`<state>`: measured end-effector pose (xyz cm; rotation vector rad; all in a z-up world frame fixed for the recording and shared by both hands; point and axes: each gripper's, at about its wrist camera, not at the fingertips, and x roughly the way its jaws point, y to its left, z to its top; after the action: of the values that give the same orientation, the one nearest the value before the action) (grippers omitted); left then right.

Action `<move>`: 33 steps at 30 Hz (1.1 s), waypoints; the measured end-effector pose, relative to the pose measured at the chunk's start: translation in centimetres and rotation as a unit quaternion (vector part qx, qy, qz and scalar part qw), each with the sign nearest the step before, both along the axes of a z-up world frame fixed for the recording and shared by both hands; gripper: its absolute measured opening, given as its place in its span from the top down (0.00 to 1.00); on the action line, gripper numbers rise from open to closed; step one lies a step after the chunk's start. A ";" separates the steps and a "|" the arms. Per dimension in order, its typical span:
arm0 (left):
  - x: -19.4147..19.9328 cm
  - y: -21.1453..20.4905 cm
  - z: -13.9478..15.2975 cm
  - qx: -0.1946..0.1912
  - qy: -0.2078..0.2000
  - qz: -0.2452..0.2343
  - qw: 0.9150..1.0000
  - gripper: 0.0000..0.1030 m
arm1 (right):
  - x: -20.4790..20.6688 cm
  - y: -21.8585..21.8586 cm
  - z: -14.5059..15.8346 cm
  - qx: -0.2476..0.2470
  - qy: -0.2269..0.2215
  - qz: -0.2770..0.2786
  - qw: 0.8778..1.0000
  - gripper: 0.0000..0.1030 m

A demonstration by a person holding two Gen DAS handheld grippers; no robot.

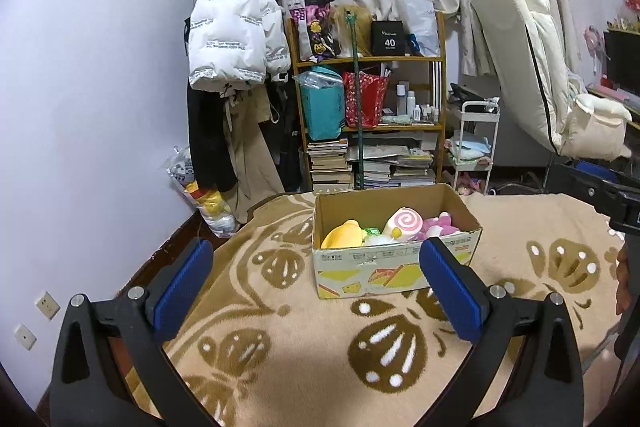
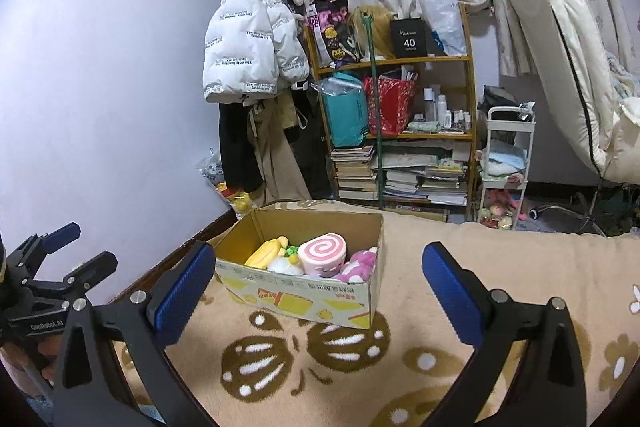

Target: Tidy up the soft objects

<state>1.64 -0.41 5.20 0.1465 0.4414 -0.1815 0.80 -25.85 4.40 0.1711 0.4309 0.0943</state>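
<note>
An open cardboard box (image 1: 394,263) stands on the beige patterned blanket (image 1: 280,307). It holds soft toys: a yellow plush (image 1: 343,234), a pink swirl roll cushion (image 1: 403,223), a pink plush (image 1: 438,225) and a small white one. The same box (image 2: 304,297) shows in the right wrist view with the yellow plush (image 2: 267,253), the swirl roll (image 2: 323,250) and the pink plush (image 2: 362,263). My left gripper (image 1: 316,279) is open and empty, just short of the box. My right gripper (image 2: 318,283) is open and empty, to the box's right front.
A wooden shelf (image 1: 368,99) with bags, bottles and stacked books stands behind the bed. Coats (image 1: 236,39) hang on the left wall. A white trolley (image 1: 476,143) and a cream chair (image 1: 532,67) stand at the right. A bag of plush toys (image 1: 204,195) lies on the floor.
</note>
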 end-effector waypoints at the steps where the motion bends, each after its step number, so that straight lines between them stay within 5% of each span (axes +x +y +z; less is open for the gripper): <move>1: -0.2 0.0 0.0 -0.001 -0.001 0.002 1.000 0.01 | -0.3 0.0 0.0 -0.001 -0.001 -0.001 1.000 0.00; 18: -2.6 1.2 -1.5 -0.020 -0.038 0.010 0.999 0.01 | -2.3 0.2 -2.2 -0.019 -0.024 -0.003 1.000 0.00; 33: 0.2 0.2 -3.8 -0.015 -0.006 -0.003 1.000 0.01 | -0.8 -0.4 -4.5 -0.034 -0.009 -0.025 0.999 0.00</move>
<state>1.82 -0.25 1.37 0.1191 0.4266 -0.1934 -0.05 -26.22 -0.09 0.1149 0.4118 0.0319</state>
